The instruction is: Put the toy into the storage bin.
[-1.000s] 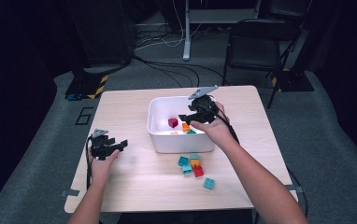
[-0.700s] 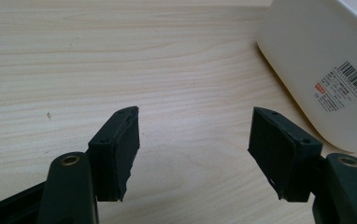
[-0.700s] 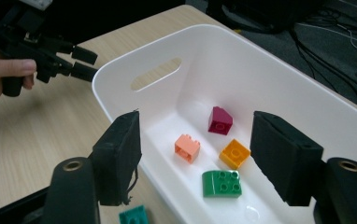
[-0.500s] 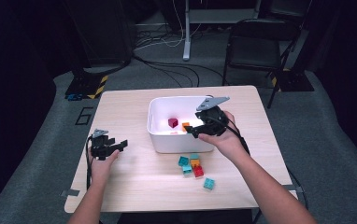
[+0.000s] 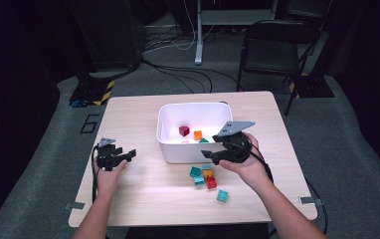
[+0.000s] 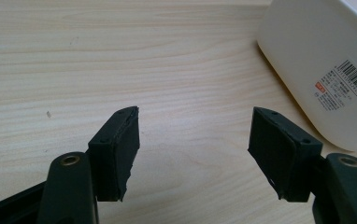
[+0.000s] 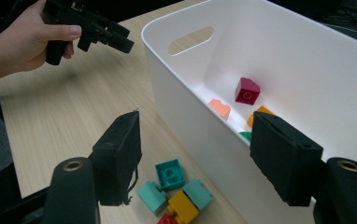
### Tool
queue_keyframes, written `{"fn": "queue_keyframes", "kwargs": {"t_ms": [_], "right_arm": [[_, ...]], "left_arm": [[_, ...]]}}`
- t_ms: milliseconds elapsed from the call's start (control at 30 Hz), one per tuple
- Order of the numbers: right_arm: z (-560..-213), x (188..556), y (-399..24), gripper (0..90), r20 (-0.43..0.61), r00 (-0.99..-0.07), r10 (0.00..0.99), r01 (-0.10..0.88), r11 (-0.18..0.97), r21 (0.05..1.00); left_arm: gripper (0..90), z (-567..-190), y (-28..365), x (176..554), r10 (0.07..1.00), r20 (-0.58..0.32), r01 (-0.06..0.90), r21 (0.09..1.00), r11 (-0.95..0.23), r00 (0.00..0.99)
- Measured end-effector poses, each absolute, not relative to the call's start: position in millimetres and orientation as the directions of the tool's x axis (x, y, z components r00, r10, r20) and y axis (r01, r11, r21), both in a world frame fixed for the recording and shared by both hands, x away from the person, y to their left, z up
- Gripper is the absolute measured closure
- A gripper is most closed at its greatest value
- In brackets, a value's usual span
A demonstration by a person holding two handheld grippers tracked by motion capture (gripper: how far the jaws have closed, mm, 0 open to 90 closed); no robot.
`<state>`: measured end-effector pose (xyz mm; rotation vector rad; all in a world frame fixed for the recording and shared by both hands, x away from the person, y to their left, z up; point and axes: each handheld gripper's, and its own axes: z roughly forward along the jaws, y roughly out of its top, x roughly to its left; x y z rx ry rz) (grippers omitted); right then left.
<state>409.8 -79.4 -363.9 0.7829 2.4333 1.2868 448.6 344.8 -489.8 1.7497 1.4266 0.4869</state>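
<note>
Wooden table [image 5: 143, 199]: right gripper [image 5: 221, 149], jaws just opening and empty, should descend squarely over brick cluster [image 5: 204, 176] beside white bin [image 5: 194, 149]; left gripper [image 5: 114, 157] idles released.

White bin [image 5: 194, 152] bears a black barcode label [image 6: 342, 84]. Inside it: dark red brick [image 7: 247, 90], salmon-pink brick [image 7: 219, 108], orange brick [image 7: 260, 113]. The loose bricks [image 7: 175, 192] are teal, yellow-orange, apparently red. Light wood-grain table [image 5: 143, 194].

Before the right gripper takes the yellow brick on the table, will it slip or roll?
The yellow brick looks like hard, glossy plastic, so it is probably stiff and light. Its flat, blocky sides suggest it will not roll. It lies close against teal bricks and a red brick, so those neighbours may shift.
</note>
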Motion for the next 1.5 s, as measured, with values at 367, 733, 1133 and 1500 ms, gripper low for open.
{"fn": "queue_keyframes", "kwargs": {"t_ms": [367,733,1133,1500], "right_arm": [[-400.4,396.7,-96.0,35.7,0.041,-0.803,0.594,0.365,0.437,0.822],[-437.9,390.3,-100.6,44.5,0.029,-0.806,0.591,0.369,0.463,0.806],[-475.3,388.5,-94.7,47.7,0.040,-0.790,0.612,0.414,0.484,0.771],[-496.8,386.3,-86.8,47.0,0.058,-0.774,0.630,0.449,0.481,0.753]], "left_arm": [[33.3,-489.9,344.9,448.5,0.940,-0.189,0.628,0.778,-0.035,0.286],[33.2,-489.9,344.6,448.4,0.940,-0.188,0.627,0.778,-0.034,0.285],[33.3,-490.0,345.0,448.6,0.940,-0.186,0.626,0.779,-0.036,0.286],[33.3,-489.9,345.0,448.6,0.940,-0.186,0.626,0.779,-0.036,0.286]]}}
